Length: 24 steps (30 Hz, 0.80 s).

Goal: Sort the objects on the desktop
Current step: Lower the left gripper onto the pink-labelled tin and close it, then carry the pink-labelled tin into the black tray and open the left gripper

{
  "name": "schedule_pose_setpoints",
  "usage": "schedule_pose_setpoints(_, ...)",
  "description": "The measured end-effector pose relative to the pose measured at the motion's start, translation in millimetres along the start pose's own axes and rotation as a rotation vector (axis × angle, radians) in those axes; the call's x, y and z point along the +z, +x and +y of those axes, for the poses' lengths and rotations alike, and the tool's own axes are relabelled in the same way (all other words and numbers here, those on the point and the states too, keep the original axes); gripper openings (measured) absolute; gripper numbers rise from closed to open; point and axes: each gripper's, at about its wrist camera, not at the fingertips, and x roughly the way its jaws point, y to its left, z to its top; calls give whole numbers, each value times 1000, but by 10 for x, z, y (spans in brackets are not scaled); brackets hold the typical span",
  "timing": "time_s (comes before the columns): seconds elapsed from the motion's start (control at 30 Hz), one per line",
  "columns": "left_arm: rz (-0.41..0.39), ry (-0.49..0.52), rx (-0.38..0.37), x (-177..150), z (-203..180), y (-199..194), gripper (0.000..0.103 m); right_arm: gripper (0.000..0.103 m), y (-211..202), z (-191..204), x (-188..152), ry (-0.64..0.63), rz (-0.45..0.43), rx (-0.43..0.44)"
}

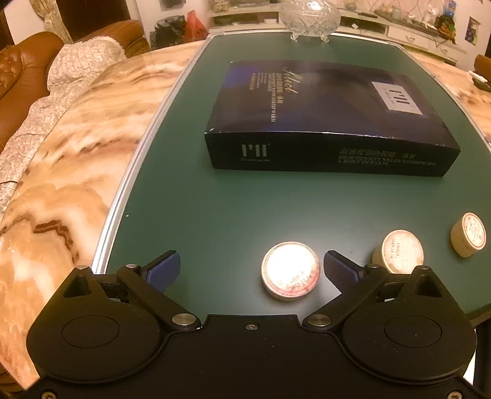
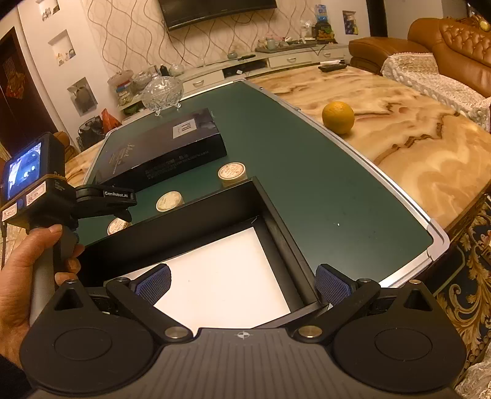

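Three small round tins lie on the green mat (image 1: 214,208). The nearest tin (image 1: 290,270) sits just ahead of my open left gripper (image 1: 250,267), close to its right finger. A second tin (image 1: 399,251) and a third tin (image 1: 469,234) lie further right. In the right wrist view the tins show at the near left (image 2: 118,225), the middle (image 2: 169,201) and the far right (image 2: 232,173). My right gripper (image 2: 242,284) is open and empty, over the near right corner of an open black box (image 2: 276,211) with a white floor. The left gripper's handle (image 2: 46,196) is held by a hand.
A closed dark box (image 1: 322,122) lies further back on the mat, also seen in the right wrist view (image 2: 172,147). A crystal bowl (image 1: 310,15) stands at the mat's far edge. An orange (image 2: 337,117) sits on the marble table (image 2: 414,147). Sofas flank the table.
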Motion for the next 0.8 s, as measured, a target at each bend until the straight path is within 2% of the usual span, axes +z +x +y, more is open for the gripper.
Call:
schedule_pose_setpoints(0.2, 13, 5, 7, -5, -44, 52, 79, 103, -4, -1, -2, 2, 0, 2)
schedule_pose_setpoints(0.3, 12, 12, 12, -12, -62, 53, 76, 103, 7, 5, 15, 3, 0, 2)
schedule_pose_setpoints(0.37, 16, 14, 9, -17, -68, 58, 70, 103, 13, 3, 18, 4, 1, 2)
schedule_pose_setpoints(0.5, 39, 4, -11, -27, -57, 86, 43, 103, 7, 1, 15, 6, -2, 1)
schedule_pose_setpoints(0.8, 32, -8, -8, -20, -14, 57, 41, 103, -3, -9, 9, 9, -4, -2)
